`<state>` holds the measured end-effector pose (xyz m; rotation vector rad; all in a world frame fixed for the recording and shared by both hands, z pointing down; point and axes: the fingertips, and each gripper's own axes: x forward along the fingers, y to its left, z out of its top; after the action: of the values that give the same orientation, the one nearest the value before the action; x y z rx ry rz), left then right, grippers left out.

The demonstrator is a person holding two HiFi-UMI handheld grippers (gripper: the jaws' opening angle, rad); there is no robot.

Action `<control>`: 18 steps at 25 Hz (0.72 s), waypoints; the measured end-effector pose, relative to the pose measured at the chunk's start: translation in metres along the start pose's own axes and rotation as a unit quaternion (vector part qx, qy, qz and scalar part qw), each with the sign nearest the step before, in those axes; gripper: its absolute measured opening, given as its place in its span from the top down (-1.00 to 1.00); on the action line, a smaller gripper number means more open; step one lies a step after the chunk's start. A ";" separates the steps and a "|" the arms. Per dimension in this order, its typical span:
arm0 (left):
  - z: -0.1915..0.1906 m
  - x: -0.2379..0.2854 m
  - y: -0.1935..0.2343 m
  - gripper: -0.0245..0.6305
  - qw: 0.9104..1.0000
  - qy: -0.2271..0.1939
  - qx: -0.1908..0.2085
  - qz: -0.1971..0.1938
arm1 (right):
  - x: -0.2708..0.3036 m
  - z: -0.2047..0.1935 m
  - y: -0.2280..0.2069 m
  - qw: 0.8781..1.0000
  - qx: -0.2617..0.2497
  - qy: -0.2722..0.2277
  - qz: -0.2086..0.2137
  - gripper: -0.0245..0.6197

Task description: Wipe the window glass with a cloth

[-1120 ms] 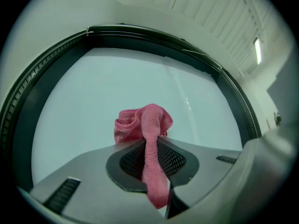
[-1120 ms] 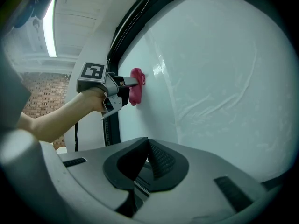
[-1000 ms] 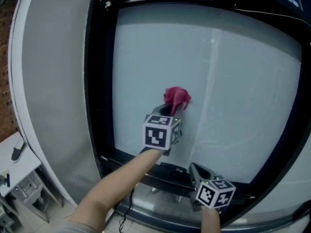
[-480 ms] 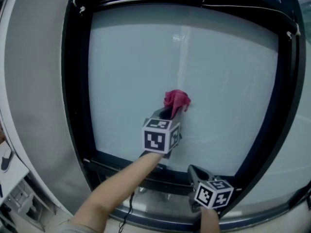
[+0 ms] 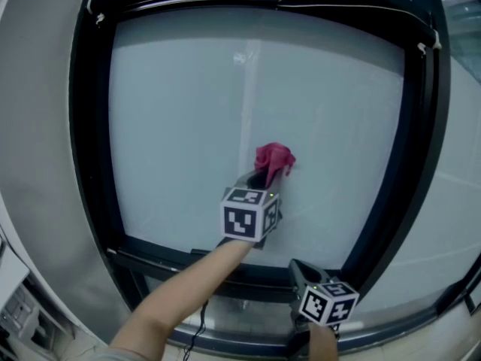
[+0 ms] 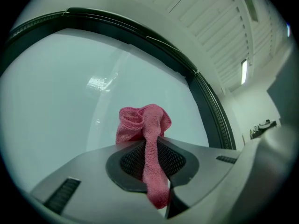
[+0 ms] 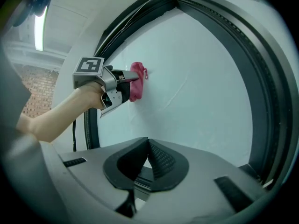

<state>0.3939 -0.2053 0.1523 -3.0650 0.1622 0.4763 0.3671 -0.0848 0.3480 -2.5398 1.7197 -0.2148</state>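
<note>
On my feed, the left gripper point(image 5: 267, 174) and right gripper point(image 5: 301, 265) are grey moulded shells. Each carries a white cube point(image 5: 248, 215) printed with black square markers, black ribbed pads point(image 7: 161, 164) and slotted black recesses either side. A thin black cable point(image 7: 74, 134) runs below the left forearm.

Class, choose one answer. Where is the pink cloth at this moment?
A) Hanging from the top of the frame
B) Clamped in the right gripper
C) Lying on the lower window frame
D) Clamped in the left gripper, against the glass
D: the pink cloth is pinched between the jaws of the left gripper, its bunched end against the window glass; the right gripper is shut on nothing.
</note>
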 end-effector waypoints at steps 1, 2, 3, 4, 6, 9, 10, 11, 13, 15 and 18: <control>-0.001 0.003 -0.006 0.76 1.000 0.001 -0.003 -0.005 | -0.003 -0.001 -0.004 1.000 0.001 0.000 -0.004 0.96; -0.002 0.006 -0.013 0.76 1.000 0.001 -0.005 -0.011 | -0.006 -0.002 -0.008 1.000 0.002 0.002 -0.008 0.96; -0.004 0.009 -0.020 0.76 1.000 0.002 -0.008 -0.018 | -0.009 -0.003 -0.011 1.000 0.003 0.003 -0.011 0.96; -0.005 0.013 -0.027 0.76 1.000 0.002 -0.010 -0.024 | -0.013 -0.003 -0.014 1.000 0.003 0.003 -0.014 0.96; -0.008 0.019 -0.039 0.76 0.999 0.002 -0.015 -0.036 | -0.020 -0.004 -0.020 1.000 0.003 0.002 -0.022 0.96; -0.013 0.028 -0.057 0.76 0.998 0.003 -0.020 -0.052 | -0.036 -0.005 -0.035 0.999 0.005 0.002 -0.044 0.96; -0.014 0.031 -0.064 0.76 0.998 0.003 -0.022 -0.058 | -0.041 -0.006 -0.040 0.999 0.006 0.001 -0.051 0.96; -0.015 0.035 -0.070 0.76 0.998 0.003 -0.024 -0.064 | -0.047 -0.006 -0.045 0.998 0.007 0.001 -0.058 0.96; -0.017 0.043 -0.086 0.76 0.996 0.004 -0.029 -0.079 | -0.057 -0.006 -0.055 0.997 0.010 -0.001 -0.072 0.96; -0.019 0.051 -0.103 0.76 0.995 0.004 -0.033 -0.096 | -0.066 -0.006 -0.065 0.996 0.013 -0.003 -0.086 0.96; -0.023 0.063 -0.125 0.76 0.992 0.006 -0.043 -0.119 | -0.080 -0.007 -0.079 0.994 0.015 -0.006 -0.108 0.96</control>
<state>0.4742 -0.0883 0.1578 -3.1129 -0.2281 0.4616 0.4092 0.0192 0.3590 -2.6954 1.4243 -0.2340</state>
